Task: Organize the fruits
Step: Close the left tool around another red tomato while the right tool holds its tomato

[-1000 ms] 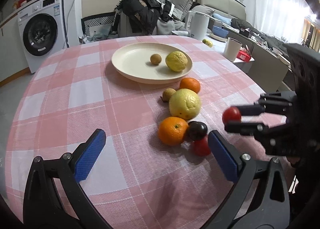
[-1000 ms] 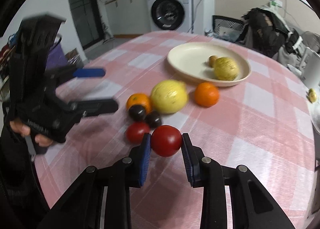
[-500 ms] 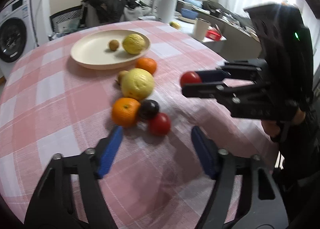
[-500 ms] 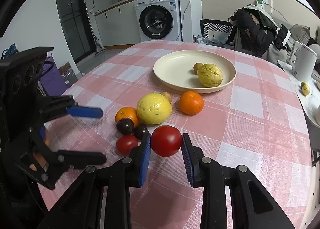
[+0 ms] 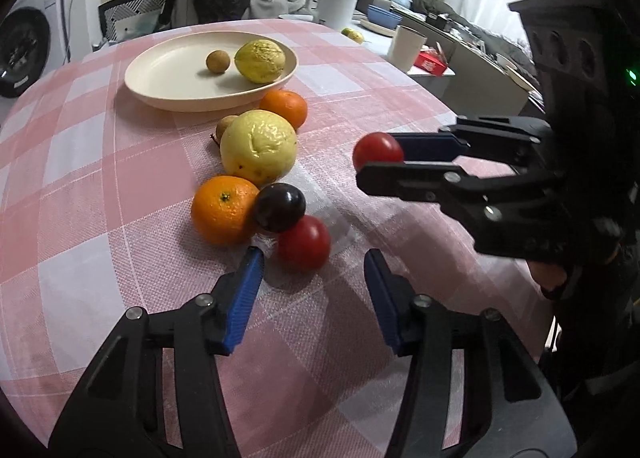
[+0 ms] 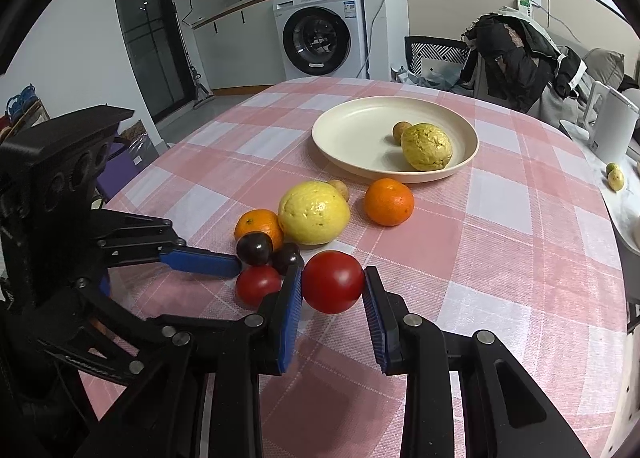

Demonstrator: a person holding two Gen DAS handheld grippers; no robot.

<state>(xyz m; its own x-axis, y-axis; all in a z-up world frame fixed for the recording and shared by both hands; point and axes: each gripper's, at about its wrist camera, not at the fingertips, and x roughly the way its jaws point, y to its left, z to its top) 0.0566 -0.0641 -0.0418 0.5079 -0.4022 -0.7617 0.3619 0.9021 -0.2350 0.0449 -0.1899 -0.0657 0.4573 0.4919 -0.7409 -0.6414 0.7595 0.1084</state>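
Note:
My right gripper (image 6: 332, 278) is shut on a red tomato (image 6: 332, 282) and holds it above the cloth; it also shows at the right as the right gripper (image 5: 380, 160). My left gripper (image 5: 312, 278) points down at a second red tomato (image 5: 304, 244) lying at its fingertips. Its jaws are closing and the pads do not touch the fruit. Beside that tomato lie a dark plum (image 5: 279, 207), an orange (image 5: 222, 208), a big yellow citrus (image 5: 258, 146) and another orange (image 5: 284, 108). The cream plate (image 5: 160, 94) holds a yellow fruit (image 5: 260, 60) and a small brown one (image 5: 218, 61).
A pink checked cloth (image 6: 500, 258) covers the round table. A second plum (image 6: 286, 256) and a small brown fruit (image 6: 340, 188) sit in the pile. A white kettle (image 6: 612, 126) stands off the table's right side, with a washing machine (image 6: 320, 34) and a clothes-draped chair (image 6: 512, 54) behind.
My left gripper's jaws have narrowed from wide open, and it has swung in and down toward the red tomato on the cloth. The right gripper has stayed still with its tomato.

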